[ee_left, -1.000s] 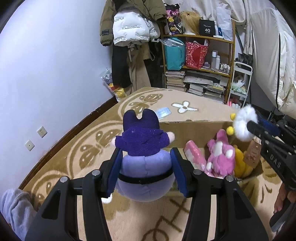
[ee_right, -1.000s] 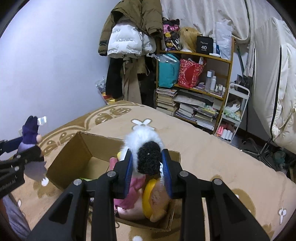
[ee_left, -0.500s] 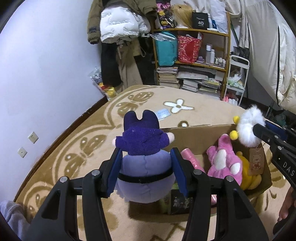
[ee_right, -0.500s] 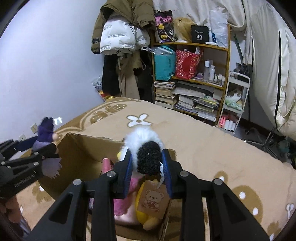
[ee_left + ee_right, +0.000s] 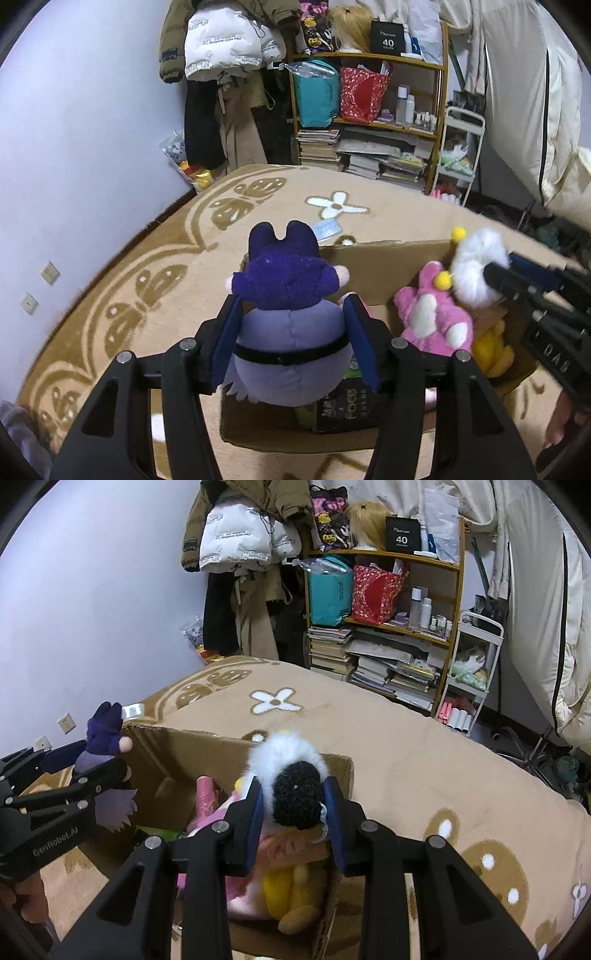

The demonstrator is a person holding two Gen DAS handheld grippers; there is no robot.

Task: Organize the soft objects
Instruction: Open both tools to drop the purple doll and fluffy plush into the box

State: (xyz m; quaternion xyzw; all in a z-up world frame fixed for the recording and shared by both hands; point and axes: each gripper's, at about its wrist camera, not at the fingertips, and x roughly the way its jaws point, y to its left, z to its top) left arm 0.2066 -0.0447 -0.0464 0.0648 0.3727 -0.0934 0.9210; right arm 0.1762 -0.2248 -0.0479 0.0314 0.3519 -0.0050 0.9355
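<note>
My left gripper (image 5: 291, 336) is shut on a purple plush toy (image 5: 288, 317) and holds it over the left part of an open cardboard box (image 5: 373, 266); it also shows in the right wrist view (image 5: 107, 753). My right gripper (image 5: 295, 805) is shut on a white fluffy plush with a black patch (image 5: 291, 779), above the box's right end (image 5: 340, 771). This white plush shows in the left wrist view (image 5: 476, 266) too. A pink plush (image 5: 432, 321) and a yellow plush (image 5: 291, 893) lie in the box.
The box stands on a tan bed cover with white flowers (image 5: 275, 701). A wooden shelf with books and bags (image 5: 369, 110), hanging coats (image 5: 229, 74) and a white cart (image 5: 472, 657) are behind. A dark "Face" package (image 5: 343, 406) lies in the box.
My left gripper has carried the purple plush forward and over the box. My right gripper with the white plush has stayed above the box's right end, sinking slightly.
</note>
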